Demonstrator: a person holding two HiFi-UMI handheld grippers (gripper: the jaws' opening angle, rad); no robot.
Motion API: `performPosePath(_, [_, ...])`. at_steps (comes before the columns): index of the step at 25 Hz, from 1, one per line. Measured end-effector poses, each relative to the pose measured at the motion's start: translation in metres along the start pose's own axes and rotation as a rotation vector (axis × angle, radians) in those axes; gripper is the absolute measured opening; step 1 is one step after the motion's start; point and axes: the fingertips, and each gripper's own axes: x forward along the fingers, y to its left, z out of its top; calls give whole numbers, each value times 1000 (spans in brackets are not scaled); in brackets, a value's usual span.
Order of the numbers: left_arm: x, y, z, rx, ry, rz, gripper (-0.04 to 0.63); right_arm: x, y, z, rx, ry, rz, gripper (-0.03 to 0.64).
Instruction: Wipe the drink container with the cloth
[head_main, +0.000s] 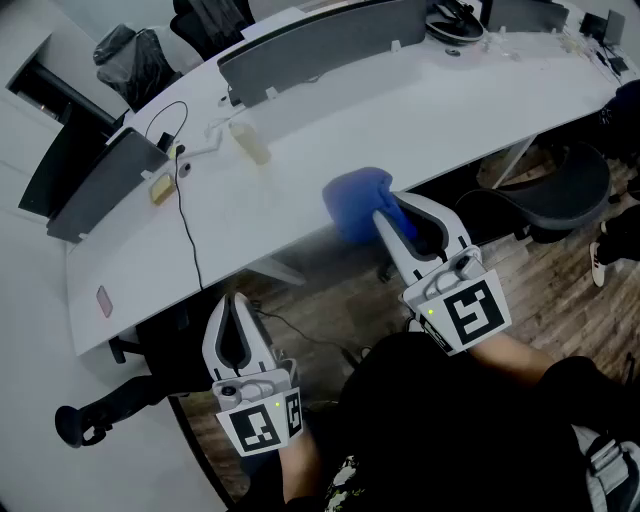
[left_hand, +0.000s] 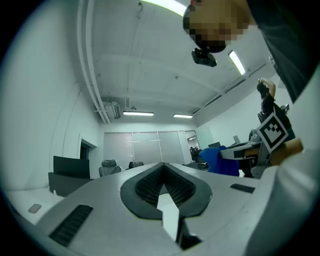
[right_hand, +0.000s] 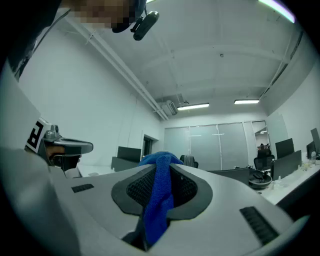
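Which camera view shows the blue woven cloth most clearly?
The right gripper view: the blue woven cloth fills the centre, pinched between the jaws of the right tool. The head view shows it bunched beyond that tool's tip; the left gripper view shows only a small blue patch.

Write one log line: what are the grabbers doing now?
left gripper: shut, empty | right gripper: shut on cloth | drink container: on desk, untouched

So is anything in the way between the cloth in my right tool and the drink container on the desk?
Nothing visible does. The white desk is bare between the blue cloth, clamped in the right tool, and the drink container. The black cable lies left of that path.
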Motion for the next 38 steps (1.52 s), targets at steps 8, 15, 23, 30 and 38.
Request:
performPosePath(8, [0, -4, -2, -3, 9, 4, 3, -5, 0, 2, 56, -27, 40, 63])
performPosePath(15, [-3, -8, -4, 3, 19, 14, 5, -6, 3, -7, 27, 5, 58, 63])
performPosePath(23, [-4, -17, -7, -12, 29, 36, 5, -9, 2, -10, 27, 12, 90, 63])
performPosePath(30, [-3, -32, -15, -27, 61, 54, 5, -14, 2, -23, 40, 40, 146, 74])
performPosePath(38, [-4, -59, -24, -30, 91, 91, 5, -27, -8, -42, 76, 93, 202, 74])
